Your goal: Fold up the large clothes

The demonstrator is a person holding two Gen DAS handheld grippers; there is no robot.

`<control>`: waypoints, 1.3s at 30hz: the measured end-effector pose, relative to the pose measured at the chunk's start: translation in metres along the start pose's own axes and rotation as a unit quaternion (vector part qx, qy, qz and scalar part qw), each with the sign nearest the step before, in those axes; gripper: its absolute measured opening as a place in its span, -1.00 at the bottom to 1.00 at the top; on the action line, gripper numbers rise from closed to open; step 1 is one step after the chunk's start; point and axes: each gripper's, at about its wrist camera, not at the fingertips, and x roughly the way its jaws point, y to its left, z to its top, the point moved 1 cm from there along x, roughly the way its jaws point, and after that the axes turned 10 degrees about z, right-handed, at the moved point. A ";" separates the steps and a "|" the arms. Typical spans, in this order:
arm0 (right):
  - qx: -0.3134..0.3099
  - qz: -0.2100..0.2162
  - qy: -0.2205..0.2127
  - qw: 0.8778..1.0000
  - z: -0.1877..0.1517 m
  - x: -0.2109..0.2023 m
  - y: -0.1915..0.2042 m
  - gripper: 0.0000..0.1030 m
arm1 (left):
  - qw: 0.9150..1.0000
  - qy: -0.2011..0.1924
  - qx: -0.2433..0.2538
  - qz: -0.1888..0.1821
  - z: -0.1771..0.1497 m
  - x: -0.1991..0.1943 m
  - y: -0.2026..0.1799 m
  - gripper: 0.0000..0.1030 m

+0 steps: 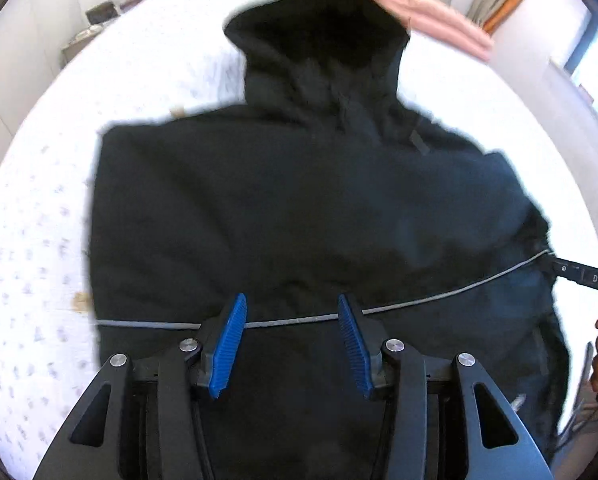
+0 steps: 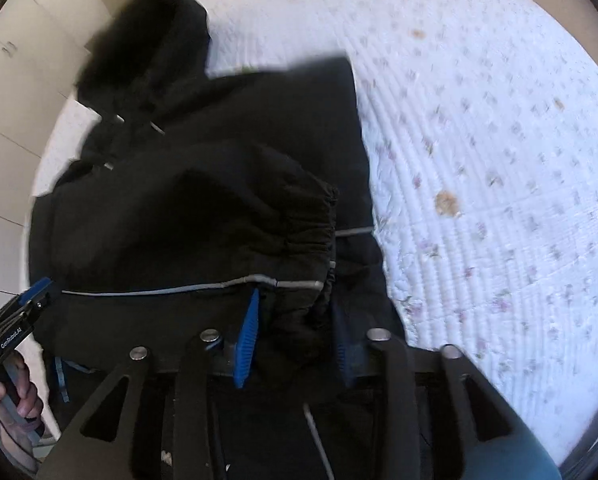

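While flat, jacket (image 1: pixel 299 208) on bed (image 1: pixel 39 240)

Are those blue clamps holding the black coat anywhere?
Right hand-held gripper pinches the black jacket at its lower hem. Left hand-held gripper is open, holding nothing.

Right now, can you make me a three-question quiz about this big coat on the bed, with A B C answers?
1. Where is the folded pink cloth?
A. past the hood
B. under the left gripper
C. on the floor

2. What colour is the coat?
A. red
B. black
C. yellow

3. What is the right gripper doing?
A. pinching coat fabric
B. hanging open over bare quilt
C. holding a cup

Answers: 1 A, the pink cloth lies beyond the hood at the far end of the bed. 2 B, the coat is black with a thin grey stripe. 3 A, dark fabric sits bunched between its blue pads.
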 end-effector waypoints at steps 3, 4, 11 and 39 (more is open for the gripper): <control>-0.070 0.001 -0.050 0.996 0.009 -0.038 0.028 0.38 | 0.999 -0.013 -0.024 0.033 0.005 -0.025 0.008 0.15; -0.094 0.008 -0.054 0.994 0.012 -0.040 0.041 0.38 | 0.998 -0.003 -0.040 0.047 0.003 -0.025 0.011 0.18; -0.191 -0.023 0.055 0.980 0.021 0.057 0.081 0.11 | 0.984 0.075 -0.097 0.131 -0.029 0.032 0.008 0.21; -0.125 -0.076 0.102 0.984 -0.017 0.033 0.066 0.13 | 0.997 0.053 0.017 0.057 0.028 0.032 0.028 0.27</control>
